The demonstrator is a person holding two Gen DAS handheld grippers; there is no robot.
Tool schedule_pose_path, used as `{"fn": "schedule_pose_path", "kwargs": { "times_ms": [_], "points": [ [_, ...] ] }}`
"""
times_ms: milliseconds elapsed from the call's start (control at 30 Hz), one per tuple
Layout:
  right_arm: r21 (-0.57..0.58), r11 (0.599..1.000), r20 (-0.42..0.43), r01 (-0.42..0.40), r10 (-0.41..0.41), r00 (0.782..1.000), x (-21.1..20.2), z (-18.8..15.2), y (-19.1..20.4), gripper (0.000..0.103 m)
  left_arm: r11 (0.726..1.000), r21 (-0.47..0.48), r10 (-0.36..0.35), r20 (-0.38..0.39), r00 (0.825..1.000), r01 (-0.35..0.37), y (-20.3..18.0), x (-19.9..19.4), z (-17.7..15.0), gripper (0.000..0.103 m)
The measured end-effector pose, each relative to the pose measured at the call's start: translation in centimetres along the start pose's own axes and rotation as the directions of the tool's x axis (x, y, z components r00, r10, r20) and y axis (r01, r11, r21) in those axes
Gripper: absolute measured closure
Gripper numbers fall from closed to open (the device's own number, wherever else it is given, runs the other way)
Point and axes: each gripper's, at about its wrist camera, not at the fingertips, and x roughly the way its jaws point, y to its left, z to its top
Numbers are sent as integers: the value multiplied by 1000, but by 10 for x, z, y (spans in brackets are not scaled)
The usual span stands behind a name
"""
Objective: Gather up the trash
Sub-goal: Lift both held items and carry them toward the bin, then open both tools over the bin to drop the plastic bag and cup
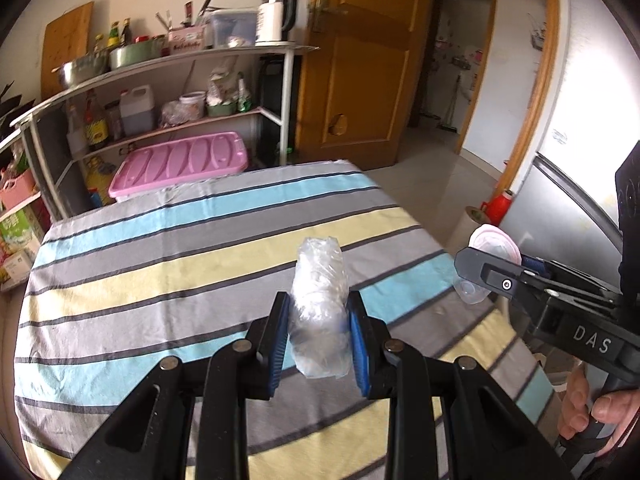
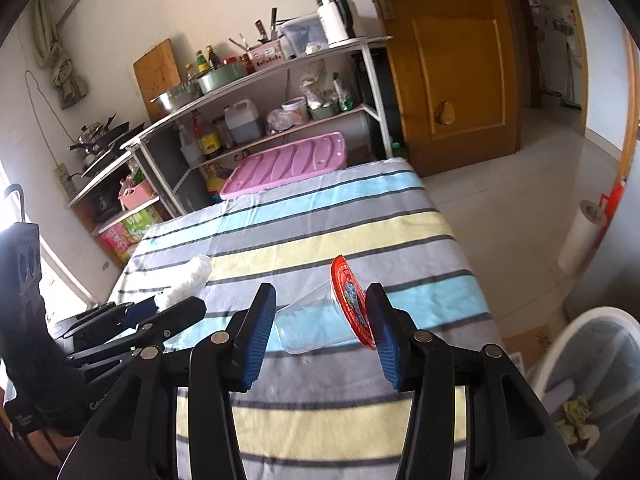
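Observation:
My left gripper (image 1: 318,300) is shut on a crumpled clear plastic bottle (image 1: 320,276), which sticks up between the blue pads above the striped tablecloth (image 1: 180,248). My right gripper (image 2: 321,292) holds a clear plastic cup (image 2: 308,328) on its side in the air. One pad presses on the cup's base and the other on its red lid (image 2: 350,300). From the left wrist view the right gripper (image 1: 476,276) and the cup (image 1: 474,292) hang past the table's right edge. The right wrist view shows the left gripper (image 2: 172,300) with the bottle (image 2: 192,276) at the left.
A white trash bin (image 2: 580,320) with a clear liner and some waste stands on the floor at the lower right. A metal shelf (image 1: 168,68) with kitchenware and a pink storage box (image 1: 180,164) lie beyond the table. A wooden door (image 1: 360,80) stands open.

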Motion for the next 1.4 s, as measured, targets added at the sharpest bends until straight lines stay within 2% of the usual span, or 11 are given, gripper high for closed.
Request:
{"fn": "schedule_pose_path", "kwargs": {
  "times_ms": [500, 900, 1133, 1400],
  "points": [
    [92, 991, 82, 101, -109, 991, -84, -23, -67, 55, 981, 143, -130, 1, 992, 129, -101, -6, -4, 73],
    [194, 954, 95, 228, -250, 964, -147, -52, -148, 55, 930, 263, -248, -68, 966, 257, -204, 11, -14, 73],
    [240, 921, 45, 308, -327, 944, -167, -74, -198, 55, 901, 298, -290, -127, 949, 315, -248, 30, -22, 73],
    [267, 896, -57, 353, -351, 934, -153, -101, -242, 55, 876, 316, -290, -258, 922, 364, -282, 68, -41, 73]
  ]
}}
